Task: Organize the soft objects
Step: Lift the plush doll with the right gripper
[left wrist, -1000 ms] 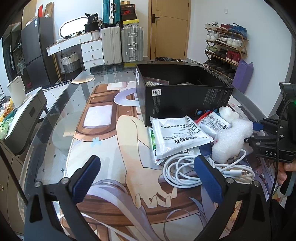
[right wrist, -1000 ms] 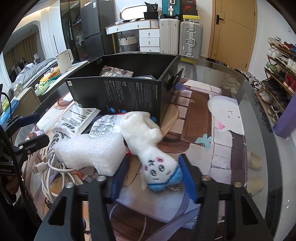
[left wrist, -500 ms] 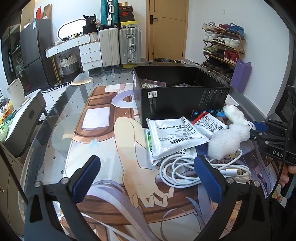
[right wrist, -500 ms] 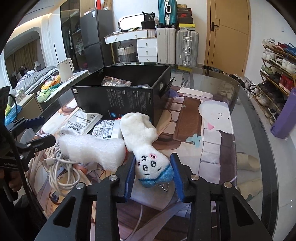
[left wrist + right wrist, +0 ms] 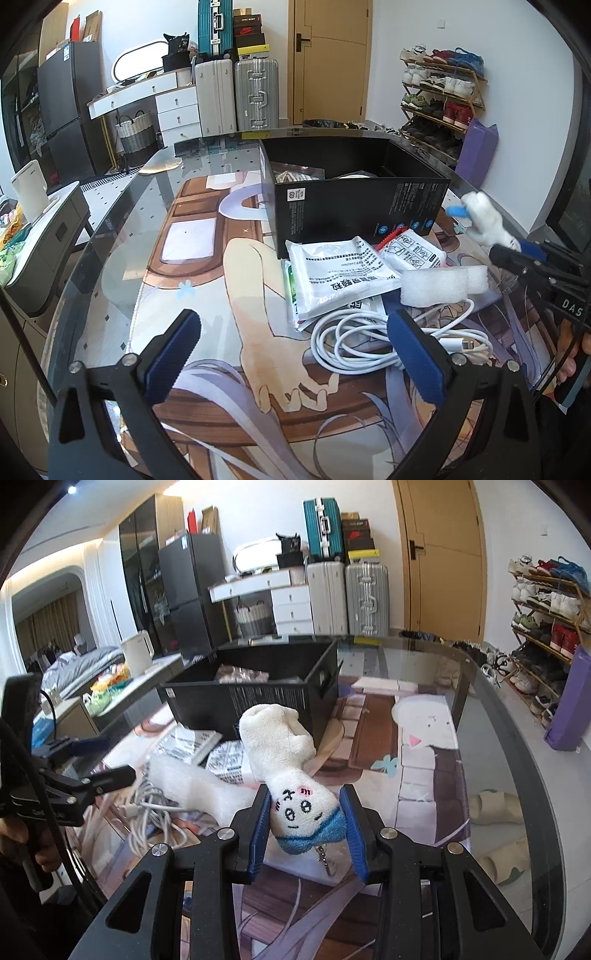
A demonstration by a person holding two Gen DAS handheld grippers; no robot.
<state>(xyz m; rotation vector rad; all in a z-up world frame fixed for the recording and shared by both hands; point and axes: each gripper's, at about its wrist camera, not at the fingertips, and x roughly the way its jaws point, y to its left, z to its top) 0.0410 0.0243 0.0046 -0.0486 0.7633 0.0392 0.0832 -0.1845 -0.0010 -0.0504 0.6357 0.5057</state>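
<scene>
Where the two blue pads of the right gripper (image 5: 304, 823) meet the plush toy (image 5: 284, 771), they pinch its head from both sides, and the white body sticks out past the fingertips with a small metal chain dangling under the blue collar. The jaws have just closed onto it. Just beyond the toy stands the black box (image 5: 266, 698), open at the top, its near wall close to the toy's far end. To the right of the box the glass table (image 5: 491, 716) lies bare out to its curved rim, giving free room on that side; to the left the way is crowded by a block of white foam (image 5: 195, 786), printed packets (image 5: 340, 277) and a coil of white cable (image 5: 391, 336).

The left gripper (image 5: 295, 354) is wide open with nothing between its pads, above the picture mat near the cable.

The left wrist view shows the toy from the side, clear of the table, near the box's right corner, with the foam block lying flat beside the packets. The right wrist view alone shows the toy's stitched face and the grip on it.

What lies inside the box is only partly seen: a crinkled clear packet and something pale. The person's hands are cut off at the picture edges.
</scene>
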